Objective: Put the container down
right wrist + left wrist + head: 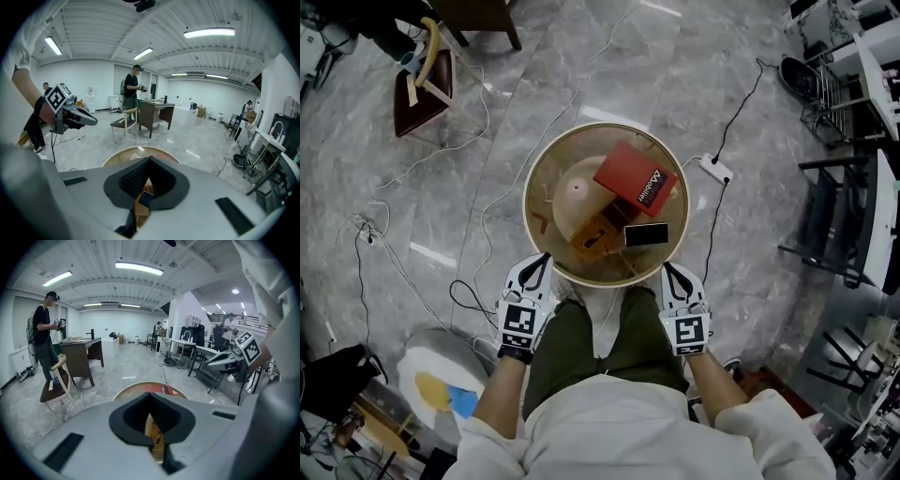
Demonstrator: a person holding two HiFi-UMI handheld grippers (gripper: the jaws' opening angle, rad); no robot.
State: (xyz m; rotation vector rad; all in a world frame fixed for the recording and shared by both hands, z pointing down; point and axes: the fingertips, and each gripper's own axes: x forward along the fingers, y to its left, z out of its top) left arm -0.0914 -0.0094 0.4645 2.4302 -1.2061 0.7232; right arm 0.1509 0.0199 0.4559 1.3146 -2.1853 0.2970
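A round translucent container (pixel 534 178) holds a red box (pixel 636 178), a brown box (pixel 592 239), a black flat device (pixel 646 234) and a pale dome (pixel 572 192). My left gripper (pixel 546 262) meets the rim at the near left, its jaws together on the wall. At the near right of the rim, my right gripper (pixel 666 269) is closed on the wall the same way. In the left gripper view the container (pixel 136 389) lies just past the closed left gripper (pixel 150 394). The right gripper view shows the container (pixel 117 157) beyond the closed right gripper (pixel 149 159). Whether it rests on the floor I cannot tell.
A white power strip (pixel 715 169) and loose cables lie on the grey marble floor near the container. A wooden chair (pixel 422 89) stands at the far left, and metal racks (pixel 853 216) line the right. A white bundle (pixel 441 375) sits at my left. A person (pixel 44 343) stands by a desk.
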